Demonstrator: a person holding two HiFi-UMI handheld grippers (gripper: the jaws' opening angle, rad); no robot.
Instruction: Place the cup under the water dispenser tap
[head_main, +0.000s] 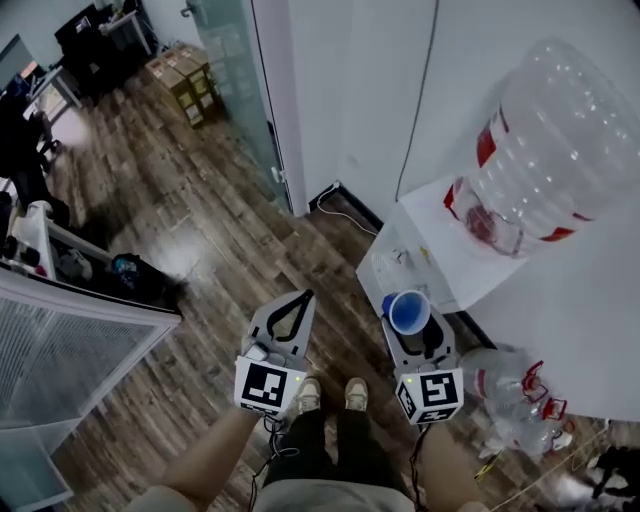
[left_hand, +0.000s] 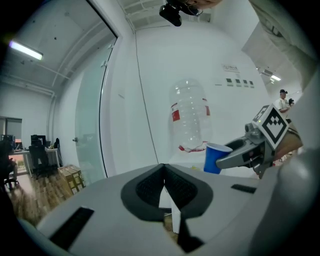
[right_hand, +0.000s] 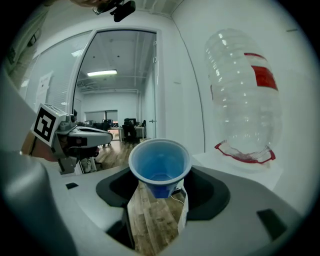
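We hold the right tool (left_hand: 227, 157) forward, pointing slightly downward, gripping the blue cup (head_main: 408, 311) upright, near the water dispenser (head_main: 425, 240). The left tool (head_main: 300, 300) points forward alongside, jaws closed and empty.

We see a wood-plank floor (head_main: 200, 240) meeting a white wall (head_main: 345, 80). A frosted glass door (head_main: 235, 70) stands near stacked cardboard boxes (head_main: 182, 85).

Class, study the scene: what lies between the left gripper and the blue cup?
Only a stretch of wooden floor separates the left gripper from the blue cup. The head view shows this.
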